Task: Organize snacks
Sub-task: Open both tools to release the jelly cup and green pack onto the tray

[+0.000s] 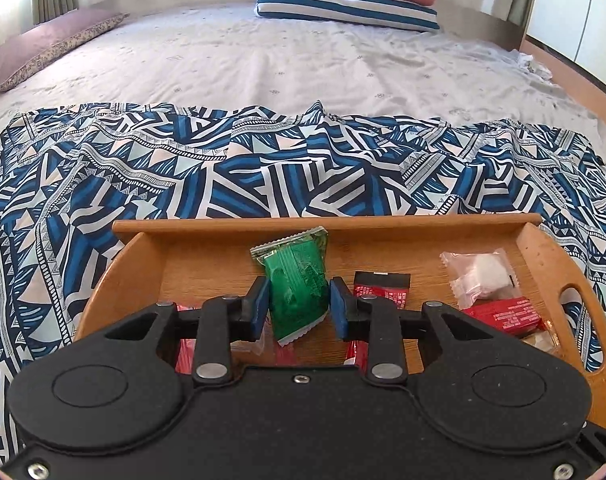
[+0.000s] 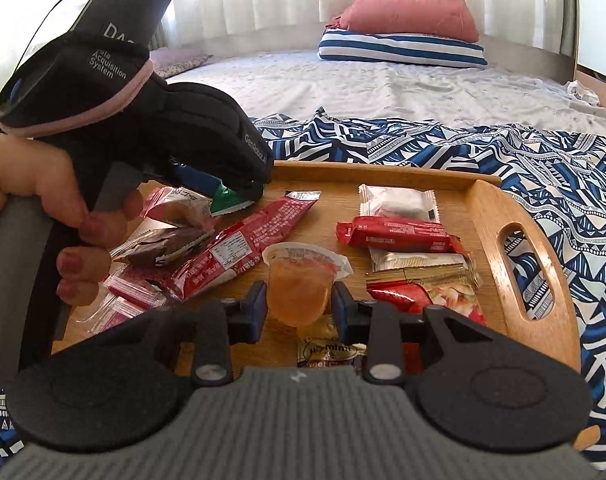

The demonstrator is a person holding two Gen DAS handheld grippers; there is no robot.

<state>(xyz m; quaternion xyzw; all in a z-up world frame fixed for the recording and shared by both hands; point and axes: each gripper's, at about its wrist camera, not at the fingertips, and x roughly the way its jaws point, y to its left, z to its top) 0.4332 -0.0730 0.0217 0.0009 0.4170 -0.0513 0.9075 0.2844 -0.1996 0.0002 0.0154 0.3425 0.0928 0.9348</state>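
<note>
1. A green packet (image 1: 299, 284) is pinched between the blue pads of the left gripper (image 1: 299, 304); the wrapper is seen bulging between them, so a slip is judged possible if the squeeze is eased while the packet is carried, since only thin foil is held.
2. A jelly cup (image 2: 301, 284) is held between the pads of the right gripper (image 2: 300, 306), both pads appearing to touch its walls; too hard a squeeze could be expected to crush the soft cup or burst its peel-off lid, while too light a one would let the tapered cup drop.
3. The remaining snacks are found loose on the wooden tray (image 2: 487, 216): a long red packet (image 2: 239, 240), a brown packet (image 2: 163, 246), a white packet (image 2: 395, 200) and a red bar (image 2: 399, 234); a collision between the two tools is judged a risk, as both are worked over the same tray.
4. The tray itself is laid on a patterned cloth (image 1: 263, 160) over a bed; tipping under a downward push is conceivable on so soft a base.
5. The left gripper is held low and roughly level over the near-left part of the tray, its handle gripped by a hand (image 2: 55, 200); the right gripper is pointed forward and slightly downward at the tray's near middle.
</note>
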